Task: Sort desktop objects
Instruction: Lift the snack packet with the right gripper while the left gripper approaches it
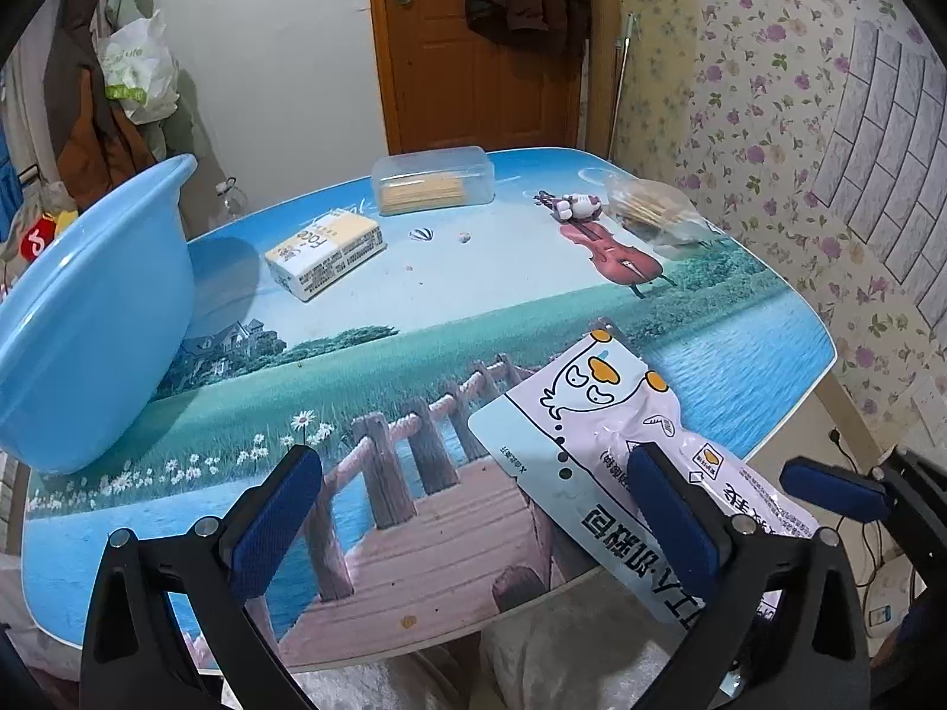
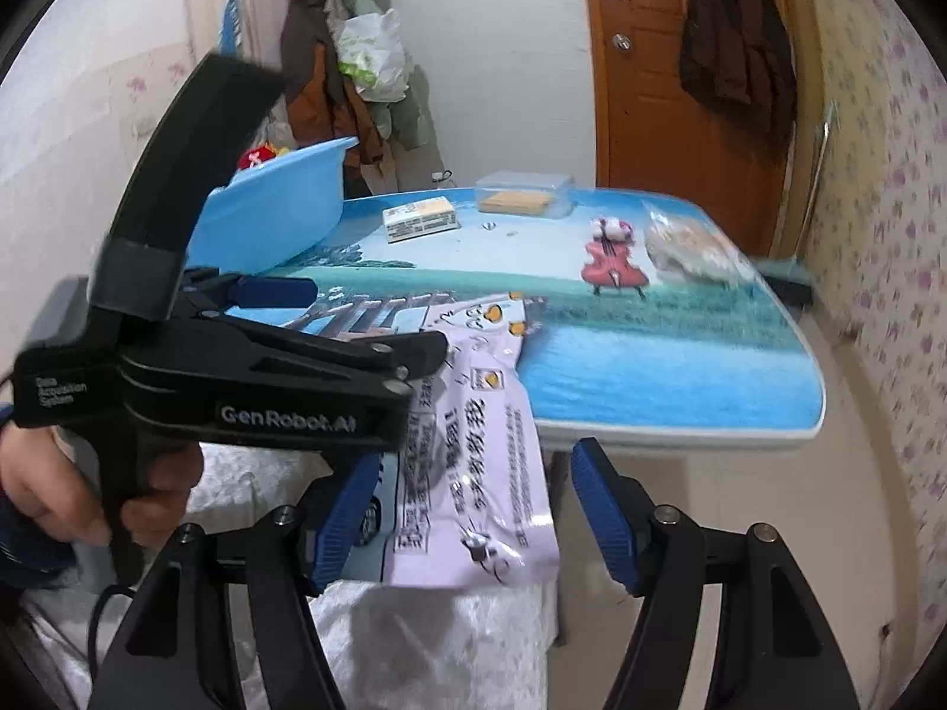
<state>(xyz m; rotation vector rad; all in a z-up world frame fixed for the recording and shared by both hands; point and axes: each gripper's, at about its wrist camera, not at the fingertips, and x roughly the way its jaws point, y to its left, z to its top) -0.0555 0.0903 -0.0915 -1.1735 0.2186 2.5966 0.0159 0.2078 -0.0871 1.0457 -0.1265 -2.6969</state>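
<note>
A: How far along does the sorting look?

B: Barely begun, I'd judge. The basin [image 1: 89, 319] sits at the table's [image 1: 740, 319] left edge, and its inside is hidden from both views, so I cannot tell whether anything is in it. The tissue pack [image 1: 322, 254], the clear box [image 1: 435, 177] of sticks, the small toy [image 1: 577, 204] and the bag [image 1: 651, 210] all lie apart on the far half of the table.

A: And the packet?

B: The packet [image 1: 598, 414] lies at the near right edge, its near end hanging over the table's rim. In the right wrist view that overhanging end [image 2: 473, 473] sits between the right tool's [image 2: 476, 518] spread fingers.

A: So it's gripped?

B: Not by the right tool: its pads stand wide, with a clear gap on the right side. It reads as released, framing the packet but not pinching it.

A: The left tool?

B: The left tool [image 1: 476, 523] is released too. One blue pad [image 1: 672, 518] lies over the packet, the other [image 1: 275, 523] well away over the printed boardwalk. Nothing is held.

A: What's left, then?

B: Practically everything: five items to move, presumably into the basin, the packet seemingly first.
</note>
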